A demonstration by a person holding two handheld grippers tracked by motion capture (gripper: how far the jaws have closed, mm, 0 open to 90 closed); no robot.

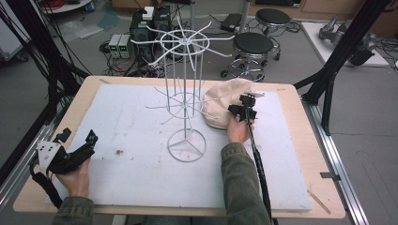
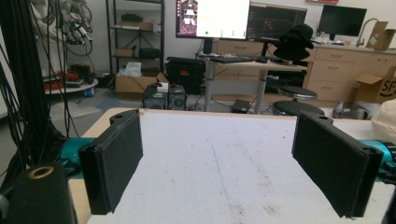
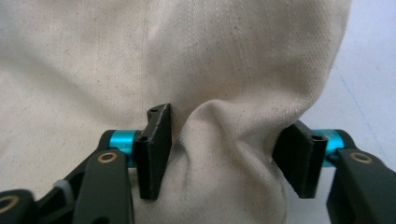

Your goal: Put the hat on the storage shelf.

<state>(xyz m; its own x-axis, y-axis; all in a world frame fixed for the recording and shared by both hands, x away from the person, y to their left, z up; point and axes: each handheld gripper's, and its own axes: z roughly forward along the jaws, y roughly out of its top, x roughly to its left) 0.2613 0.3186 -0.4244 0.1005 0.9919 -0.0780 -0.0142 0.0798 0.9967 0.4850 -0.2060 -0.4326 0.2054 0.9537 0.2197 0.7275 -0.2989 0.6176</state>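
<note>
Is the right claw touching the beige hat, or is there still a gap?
Touching. In the right gripper view, both pads of the right claw press into the beige hat, bunching a fold of cloth between them.

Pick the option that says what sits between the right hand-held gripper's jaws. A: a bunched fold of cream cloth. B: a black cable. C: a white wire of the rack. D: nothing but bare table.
A: in the right gripper view, the right hand-held gripper has a bulging fold of the cream cloth cap between its two black jaws.
</note>
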